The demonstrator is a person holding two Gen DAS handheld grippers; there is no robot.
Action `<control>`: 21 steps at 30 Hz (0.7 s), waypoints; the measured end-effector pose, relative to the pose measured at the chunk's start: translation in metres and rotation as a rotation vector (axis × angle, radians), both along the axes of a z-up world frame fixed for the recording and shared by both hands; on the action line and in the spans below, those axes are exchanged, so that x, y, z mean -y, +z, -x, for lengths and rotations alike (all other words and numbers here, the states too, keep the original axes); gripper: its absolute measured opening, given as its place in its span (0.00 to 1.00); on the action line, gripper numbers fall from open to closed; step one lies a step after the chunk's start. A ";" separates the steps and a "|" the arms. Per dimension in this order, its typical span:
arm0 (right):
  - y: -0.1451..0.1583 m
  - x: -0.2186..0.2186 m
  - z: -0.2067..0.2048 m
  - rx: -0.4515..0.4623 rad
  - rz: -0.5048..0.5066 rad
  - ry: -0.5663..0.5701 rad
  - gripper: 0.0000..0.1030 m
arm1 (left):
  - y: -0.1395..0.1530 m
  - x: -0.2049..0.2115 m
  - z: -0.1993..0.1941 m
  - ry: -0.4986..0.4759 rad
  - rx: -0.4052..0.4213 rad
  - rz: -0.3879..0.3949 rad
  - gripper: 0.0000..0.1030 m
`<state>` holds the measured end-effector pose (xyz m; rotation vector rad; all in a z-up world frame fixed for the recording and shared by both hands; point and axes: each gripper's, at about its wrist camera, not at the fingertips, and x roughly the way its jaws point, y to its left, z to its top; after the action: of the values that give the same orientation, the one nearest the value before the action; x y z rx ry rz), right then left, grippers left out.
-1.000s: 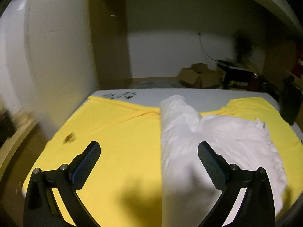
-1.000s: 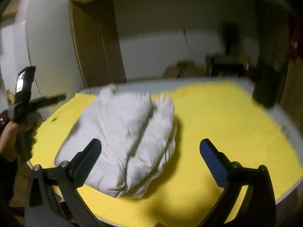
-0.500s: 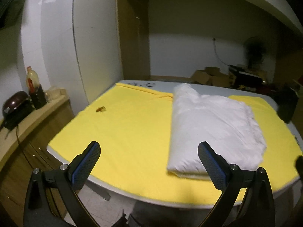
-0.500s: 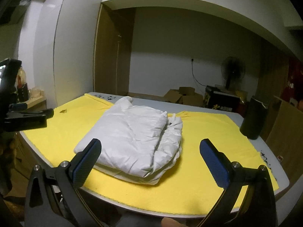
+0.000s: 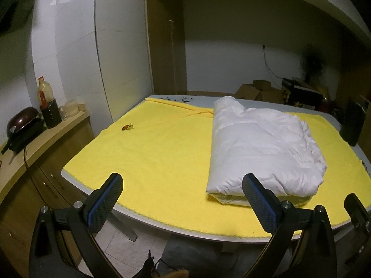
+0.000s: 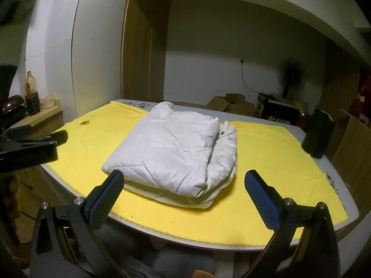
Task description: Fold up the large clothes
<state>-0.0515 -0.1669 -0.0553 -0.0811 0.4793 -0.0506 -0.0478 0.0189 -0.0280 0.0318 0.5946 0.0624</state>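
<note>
Through the left wrist view I see my left gripper point(image 5: 182, 200) spread wide and holding nothing, off the near edge of the table point(image 5: 208, 234); the folded white puffer jacket point(image 5: 262, 148) lies right of centre on the yellow cloth point(image 5: 150, 153). Through the right wrist view, my right gripper point(image 6: 183, 198) is likewise released, the jacket point(image 6: 176, 148) folded just beyond it, a dark cylinder point(image 6: 317, 134) far right.

A bottle point(image 5: 44, 92) stands beside a dark pan point(image 5: 22, 121) on the counter point(image 5: 53, 131).
</note>
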 end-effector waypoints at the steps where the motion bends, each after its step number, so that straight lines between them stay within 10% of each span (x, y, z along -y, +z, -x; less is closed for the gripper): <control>1: 0.000 0.000 0.000 -0.002 -0.002 0.002 1.00 | -0.001 0.001 0.000 -0.002 -0.003 -0.001 1.00; 21: -0.005 -0.010 -0.002 -0.023 0.021 0.019 1.00 | -0.007 0.012 -0.001 -0.048 -0.049 0.000 1.00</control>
<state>-0.0494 -0.1572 -0.0600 -0.1069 0.5007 -0.0362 -0.0469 0.0065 -0.0354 0.0481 0.6430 0.0153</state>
